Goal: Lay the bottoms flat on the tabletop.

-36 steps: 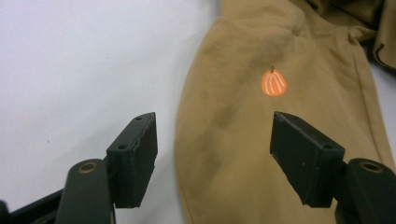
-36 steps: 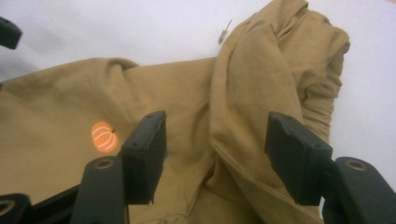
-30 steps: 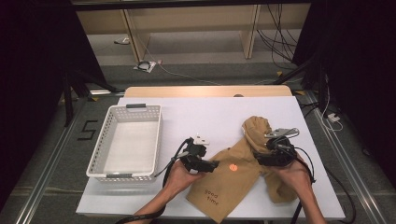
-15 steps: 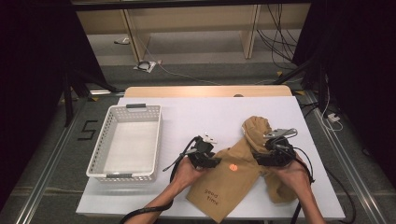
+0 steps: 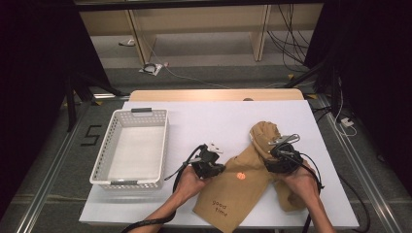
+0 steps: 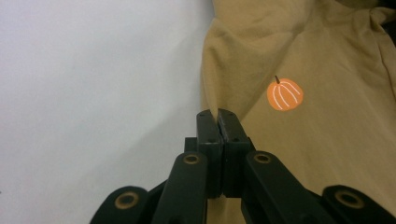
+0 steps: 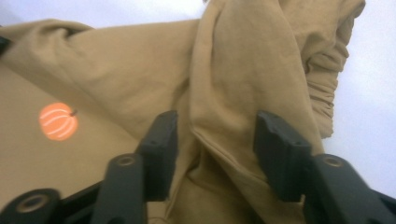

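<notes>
A tan shirt [image 5: 243, 189] with an orange pumpkin print [image 5: 239, 176] lies rumpled on the white table [image 5: 204, 121], front right. My left gripper [image 5: 222, 168] sits at the shirt's left edge. In the left gripper view its jaws [image 6: 217, 114] have just closed together right on the hem of the shirt [image 6: 327, 140], beside the pumpkin [image 6: 285, 94]. My right gripper [image 5: 271, 158] is over the bunched upper part. In the right gripper view its jaws [image 7: 215, 121] have been closing but still stand apart. They straddle a raised fold of the shirt [image 7: 116, 60].
A white plastic basket [image 5: 103, 150] stands empty on the table's left side, next to my left hand. Bare table lies behind the shirt. The table's front edge is close under both forearms. Cables trail from both grippers.
My left gripper has edged right onto the shirt's left edge. The right hand has stayed in place over the bunched cloth.
</notes>
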Available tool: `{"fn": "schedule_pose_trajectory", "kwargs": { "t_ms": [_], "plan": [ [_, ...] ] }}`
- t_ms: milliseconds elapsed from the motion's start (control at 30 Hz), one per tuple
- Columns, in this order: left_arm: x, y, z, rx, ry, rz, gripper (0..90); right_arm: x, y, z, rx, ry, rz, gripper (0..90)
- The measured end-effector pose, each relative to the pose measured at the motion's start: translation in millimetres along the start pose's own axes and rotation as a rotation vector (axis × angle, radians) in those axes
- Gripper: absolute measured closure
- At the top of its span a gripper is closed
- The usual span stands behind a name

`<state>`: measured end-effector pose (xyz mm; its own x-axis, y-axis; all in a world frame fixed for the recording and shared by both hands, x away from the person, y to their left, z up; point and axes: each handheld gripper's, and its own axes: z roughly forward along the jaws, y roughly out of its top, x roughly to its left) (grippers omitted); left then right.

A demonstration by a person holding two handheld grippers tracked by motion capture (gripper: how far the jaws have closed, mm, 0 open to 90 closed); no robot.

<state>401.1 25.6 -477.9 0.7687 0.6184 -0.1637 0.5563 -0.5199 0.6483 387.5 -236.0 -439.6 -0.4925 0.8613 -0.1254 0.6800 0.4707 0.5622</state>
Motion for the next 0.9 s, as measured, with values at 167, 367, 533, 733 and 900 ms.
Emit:
{"fn": "schedule_pose_trajectory", "kwargs": {
  "t_ms": [167, 367, 533, 733, 900],
  "plan": [
    [1.2, -5.9, -5.3, 0.006, -0.013, 0.002, 88.7, 2.3, -0.5, 4.5, 0.010, 0.000, -0.030, 74.0],
    [4.1, -14.6, -12.8, 0.005, -0.025, 0.000, 88.7, 4.6, 0.6, 1.1, -0.011, 0.004, -0.047, 88.8],
    [5.7, -23.8, -22.0, 0.010, -0.027, -0.005, 88.7, -4.9, -0.9, -9.4, -0.058, -0.005, -0.007, 89.6],
    [4.4, -32.7, -33.1, 0.024, -0.023, 0.002, 88.7, -25.2, -8.9, -23.4, -0.107, -0.035, 0.058, 89.7],
    [7.4, -38.9, -39.0, 0.035, -0.025, -0.001, 88.7, -40.7, -17.5, -29.2, -0.120, -0.054, 0.112, 89.7]
  ]
}}
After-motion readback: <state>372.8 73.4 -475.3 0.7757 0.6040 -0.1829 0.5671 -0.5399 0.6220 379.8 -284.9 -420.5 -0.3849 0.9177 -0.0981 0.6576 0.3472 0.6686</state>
